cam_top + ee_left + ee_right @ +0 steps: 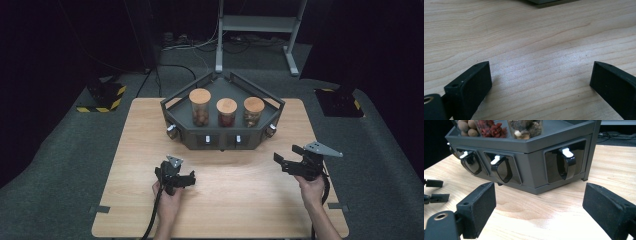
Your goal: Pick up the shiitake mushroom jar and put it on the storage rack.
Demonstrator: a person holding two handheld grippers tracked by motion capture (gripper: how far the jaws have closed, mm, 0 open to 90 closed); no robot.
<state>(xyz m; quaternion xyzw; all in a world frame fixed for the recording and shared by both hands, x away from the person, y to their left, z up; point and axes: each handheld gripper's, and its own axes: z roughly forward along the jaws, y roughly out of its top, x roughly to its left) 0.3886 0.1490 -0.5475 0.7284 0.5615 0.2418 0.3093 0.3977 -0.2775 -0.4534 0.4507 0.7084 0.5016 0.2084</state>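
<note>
A dark grey angular stand (222, 140) sits at the back middle of the wooden table (225, 200). Three cork-lidded glass jars stand in it: one with brown nuts (200, 106), one with red berries (226, 111), one with a mixed filling (253, 110). My left gripper (189, 179) is held low in front of the stand, jaws open over bare wood (540, 67). My right gripper (287, 155) is at the right, open and empty, facing the stand's front corner (539, 187). Black handles with white tabs (565, 161) line the stand's front panels (531, 167).
In the right gripper view the left gripper's two jaws (434, 190) reach in from the left edge. Beyond the table lie grey floor matting, a metal frame leg (218, 40) and yellow-black striped bases (102, 97). Bare wood lies between both hands.
</note>
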